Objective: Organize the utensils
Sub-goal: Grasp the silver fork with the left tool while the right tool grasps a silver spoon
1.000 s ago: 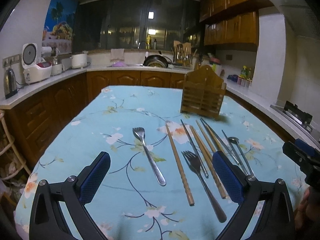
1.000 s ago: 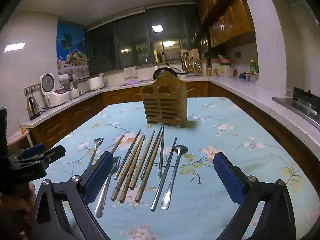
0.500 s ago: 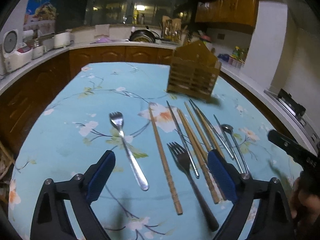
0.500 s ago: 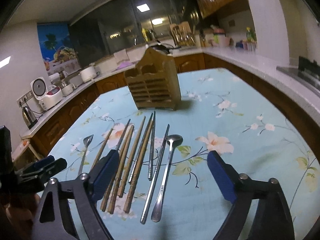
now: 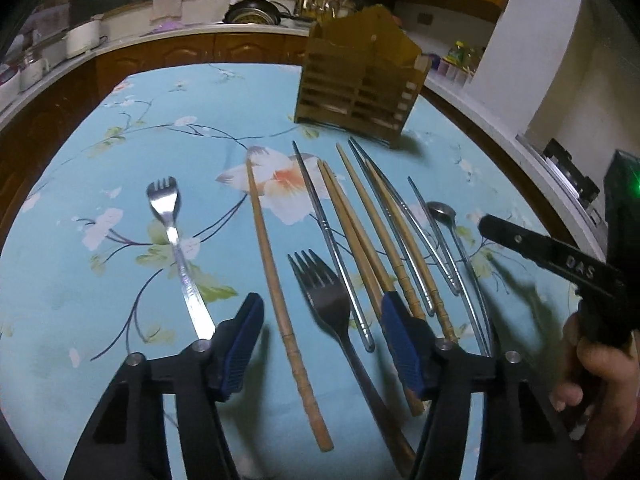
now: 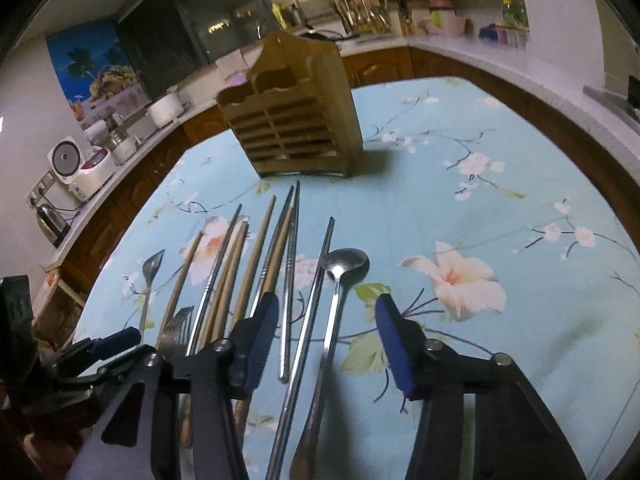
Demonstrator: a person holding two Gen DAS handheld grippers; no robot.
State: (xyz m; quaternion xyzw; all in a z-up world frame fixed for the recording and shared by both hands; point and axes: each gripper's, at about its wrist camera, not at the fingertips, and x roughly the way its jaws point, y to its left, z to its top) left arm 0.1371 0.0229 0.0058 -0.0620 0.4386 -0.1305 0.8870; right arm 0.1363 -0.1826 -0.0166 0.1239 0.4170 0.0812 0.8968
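Note:
Utensils lie in a row on the blue flowered tablecloth [image 5: 120, 152]. In the left wrist view my left gripper [image 5: 322, 340] is open, low over a dark fork [image 5: 332, 304] and a wooden chopstick [image 5: 276, 280]. A shiny fork [image 5: 176, 240] lies to its left. Several wooden and metal chopsticks [image 5: 380, 232] lie to the right. In the right wrist view my right gripper [image 6: 326, 336] is open, low over a spoon [image 6: 340, 276] and a metal chopstick [image 6: 308, 312]. A wooden utensil holder [image 5: 360, 88] stands behind the row; it also shows in the right wrist view [image 6: 296, 120].
Kitchen counters with wooden cabinets ring the table. A rice cooker [image 6: 80, 168] and kettle [image 6: 50, 220] stand on the left counter. A stove [image 5: 572, 176] is at the right. My right gripper body [image 5: 560, 264] shows at the right of the left view.
Both grippers have dropped toward the table and moved in over the utensils. Their fingers have narrowed from wide open to partly open. No utensil has moved.

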